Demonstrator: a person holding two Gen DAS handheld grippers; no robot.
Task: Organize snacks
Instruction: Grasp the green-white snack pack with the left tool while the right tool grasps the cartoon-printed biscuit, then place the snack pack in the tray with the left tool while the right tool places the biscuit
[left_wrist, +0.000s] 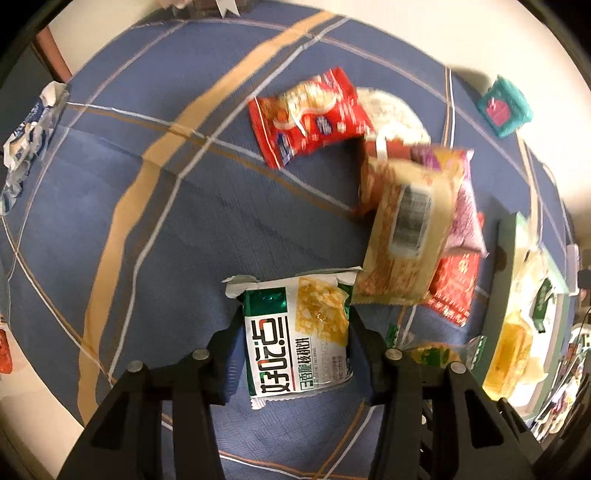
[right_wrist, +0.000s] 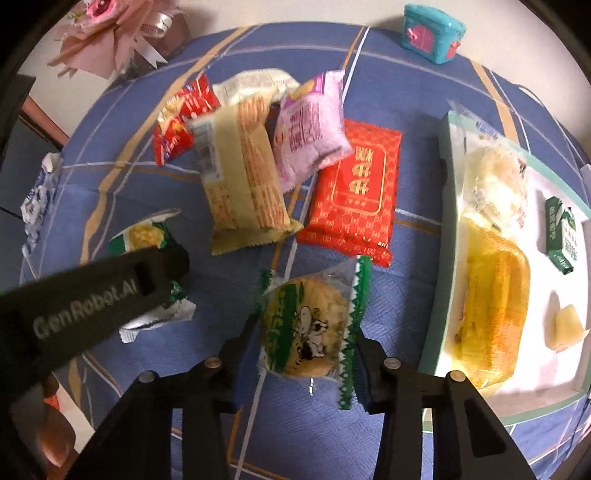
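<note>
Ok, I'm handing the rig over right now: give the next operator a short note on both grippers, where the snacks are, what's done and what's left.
Left gripper: shut on the green-and-white biscuit packet, down on the blue cloth.
Right gripper: around the round cake in the green-edged wrapper; pads look to be pressing on it.
Tray on the right already holds a yellow bun, a white bun, and a small green packet.
Left on the cloth: red packet, pink packet, beige packet, red snack bag.
Next: probably move both gripped packets to the tray.
</note>
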